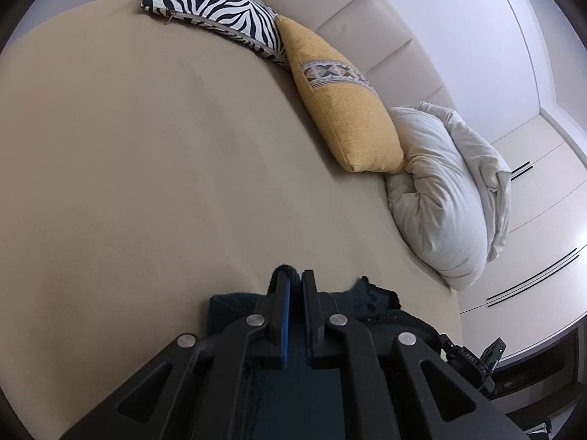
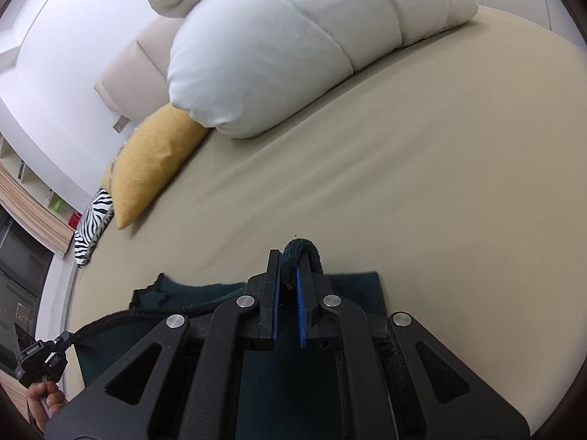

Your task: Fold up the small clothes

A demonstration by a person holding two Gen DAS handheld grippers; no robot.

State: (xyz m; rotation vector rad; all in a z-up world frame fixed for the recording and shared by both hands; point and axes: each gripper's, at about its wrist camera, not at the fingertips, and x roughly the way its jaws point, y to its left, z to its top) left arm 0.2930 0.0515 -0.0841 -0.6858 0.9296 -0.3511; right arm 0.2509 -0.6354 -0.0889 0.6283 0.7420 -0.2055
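Observation:
A small dark teal garment [image 1: 370, 297] lies on the beige bed sheet [image 1: 146, 168], mostly under my two grippers. My left gripper [image 1: 295, 278] is shut on a fold of its edge, which pokes out between the blue pads. My right gripper [image 2: 291, 256] is shut on another edge of the same garment [image 2: 352, 289]; a rolled loop of cloth bulges past its fingertips. In the right wrist view the other gripper [image 2: 40, 359] shows at the lower left, held by a hand. Much of the garment is hidden by the gripper bodies.
A zebra-print cushion [image 1: 216, 7], a yellow cushion [image 1: 341, 110] and a white bundled duvet [image 1: 444, 190] line the padded headboard [image 1: 370, 25]. The duvet also shows in the right wrist view [image 2: 286, 44]. White wardrobe doors [image 1: 539, 198] stand at the right.

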